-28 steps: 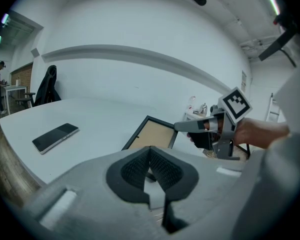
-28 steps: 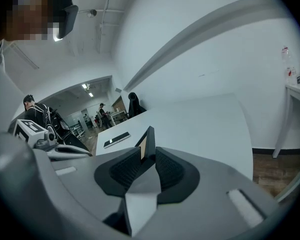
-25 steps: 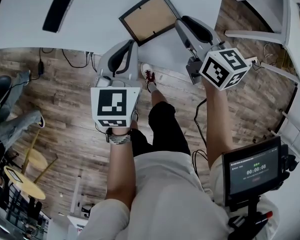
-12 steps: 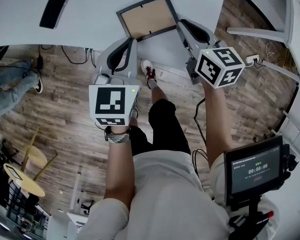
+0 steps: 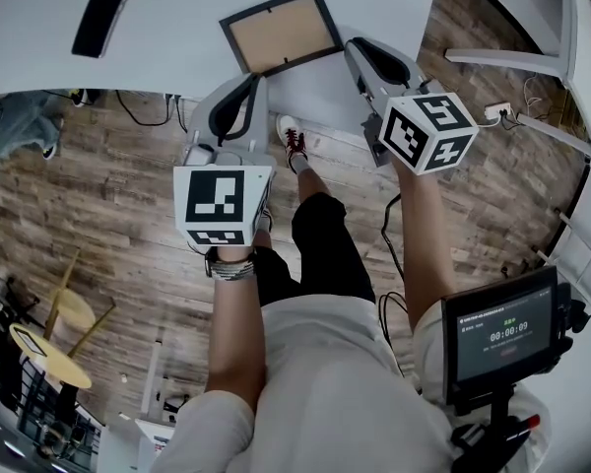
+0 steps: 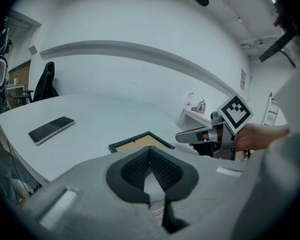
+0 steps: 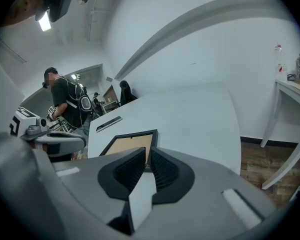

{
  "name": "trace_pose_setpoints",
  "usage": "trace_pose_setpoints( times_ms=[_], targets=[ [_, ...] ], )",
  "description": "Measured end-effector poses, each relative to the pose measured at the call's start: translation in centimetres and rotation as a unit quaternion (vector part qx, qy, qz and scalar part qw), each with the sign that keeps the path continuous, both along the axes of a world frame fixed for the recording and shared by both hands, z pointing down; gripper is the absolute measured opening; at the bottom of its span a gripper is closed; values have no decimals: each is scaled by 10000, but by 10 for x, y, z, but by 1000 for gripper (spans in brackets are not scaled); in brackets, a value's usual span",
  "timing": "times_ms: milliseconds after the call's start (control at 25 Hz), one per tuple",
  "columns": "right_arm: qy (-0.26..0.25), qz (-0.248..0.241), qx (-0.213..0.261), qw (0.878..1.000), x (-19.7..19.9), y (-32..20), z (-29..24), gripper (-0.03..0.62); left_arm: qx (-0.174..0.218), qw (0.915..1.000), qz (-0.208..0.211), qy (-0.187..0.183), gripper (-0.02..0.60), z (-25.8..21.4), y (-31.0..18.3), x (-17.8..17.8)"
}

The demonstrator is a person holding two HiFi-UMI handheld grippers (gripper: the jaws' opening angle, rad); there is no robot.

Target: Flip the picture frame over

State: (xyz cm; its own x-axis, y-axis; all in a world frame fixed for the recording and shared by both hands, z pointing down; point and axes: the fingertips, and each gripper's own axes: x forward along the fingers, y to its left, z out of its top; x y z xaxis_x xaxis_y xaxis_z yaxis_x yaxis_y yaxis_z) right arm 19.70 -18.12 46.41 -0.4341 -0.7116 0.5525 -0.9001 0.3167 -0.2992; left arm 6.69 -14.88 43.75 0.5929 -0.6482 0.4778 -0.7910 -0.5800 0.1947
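The picture frame [image 5: 281,31] lies flat on the white table [image 5: 177,57] near its front edge. It has a black border, and its brown backing faces up. It also shows in the left gripper view [image 6: 137,143] and in the right gripper view [image 7: 127,146]. My right gripper [image 5: 353,47] has its tips at the frame's near right corner. Its jaws are closing to a narrow slit [image 7: 147,154]; the frame's edge shows just past the tips, and the pads press on nothing. My left gripper [image 5: 260,82] hovers at the table edge, just short of the frame, with its tips together [image 6: 150,150] and empty.
A black phone [image 5: 101,13] lies on the table to the far left of the frame. Another white table [image 5: 532,8] stands at the right. The wooden floor lies below the table edge. A person [image 7: 65,104] stands in the background of the right gripper view.
The frame has turned a little on the table and lies squarer to the front edge. The right gripper has come down a little at the frame's right corner. The left gripper has kept still.
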Motion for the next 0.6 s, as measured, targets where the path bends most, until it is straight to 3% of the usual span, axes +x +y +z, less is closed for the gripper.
trace_pose_setpoints(
  times_ms=[360,600],
  targets=[
    [74,179,185,9996,14,0,-15,21,91,9999,64,0,3,-9,-9,13],
    [100,394,518,9978,6,24,-81,5,368,9993,54,-36,3,-70,7,-9]
  ],
)
